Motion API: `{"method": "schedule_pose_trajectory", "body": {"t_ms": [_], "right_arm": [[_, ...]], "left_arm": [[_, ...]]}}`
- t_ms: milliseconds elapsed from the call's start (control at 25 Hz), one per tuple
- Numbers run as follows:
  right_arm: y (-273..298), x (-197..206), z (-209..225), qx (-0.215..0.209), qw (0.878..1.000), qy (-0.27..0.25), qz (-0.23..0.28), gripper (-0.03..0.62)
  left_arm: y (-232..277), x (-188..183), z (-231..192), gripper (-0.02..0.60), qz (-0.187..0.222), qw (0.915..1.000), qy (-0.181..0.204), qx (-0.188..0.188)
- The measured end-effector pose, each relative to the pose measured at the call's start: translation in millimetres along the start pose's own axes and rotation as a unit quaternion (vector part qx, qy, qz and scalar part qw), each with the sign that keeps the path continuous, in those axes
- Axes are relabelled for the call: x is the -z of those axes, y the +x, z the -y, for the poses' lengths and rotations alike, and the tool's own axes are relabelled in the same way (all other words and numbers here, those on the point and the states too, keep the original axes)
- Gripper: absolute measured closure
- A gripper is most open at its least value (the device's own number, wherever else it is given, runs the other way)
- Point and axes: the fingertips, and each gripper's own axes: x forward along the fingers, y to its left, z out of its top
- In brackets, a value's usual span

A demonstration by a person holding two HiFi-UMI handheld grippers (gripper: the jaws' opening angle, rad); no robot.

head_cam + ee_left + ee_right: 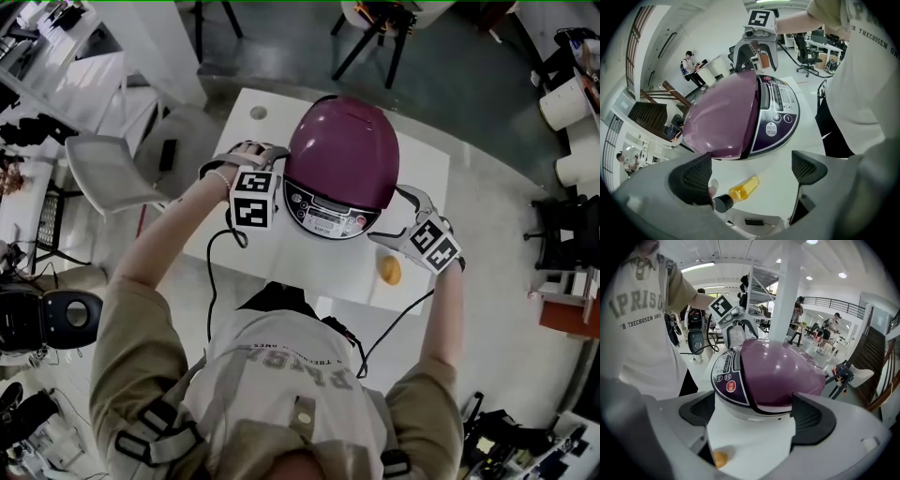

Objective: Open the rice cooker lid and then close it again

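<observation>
The rice cooker (342,155) stands on the white table (412,169), its purple lid down and its control panel (323,217) facing me. My left gripper (255,155) is open at the cooker's left side, jaws apart with nothing between them. My right gripper (398,217) is open at the cooker's front right. The left gripper view shows the cooker (740,117) ahead of the open left gripper (752,171), with the right gripper (757,42) beyond it. The right gripper view shows the cooker (778,371) just past the open right gripper (754,413) and the left gripper (733,319) behind.
A small yellow bottle (390,270) with a black cap lies on the table near the right gripper; the bottle (740,190) also shows under the left jaws. Cables hang off the table's near edge. A white chair (112,169) stands at the left. A white pillar (785,291) rises behind.
</observation>
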Motion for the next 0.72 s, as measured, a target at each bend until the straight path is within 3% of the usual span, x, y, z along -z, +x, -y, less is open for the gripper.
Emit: {"method": "schedule_pose_trajectory", "body": {"t_ms": [720], "right_arm": [[5.6,7.5,-8.6,-0.017,1.0,-0.008,-0.022,0.111]], "left_arm": [[10.2,5.3,10.1,0.037,-0.012,0.9995,0.029,0.001]]}}
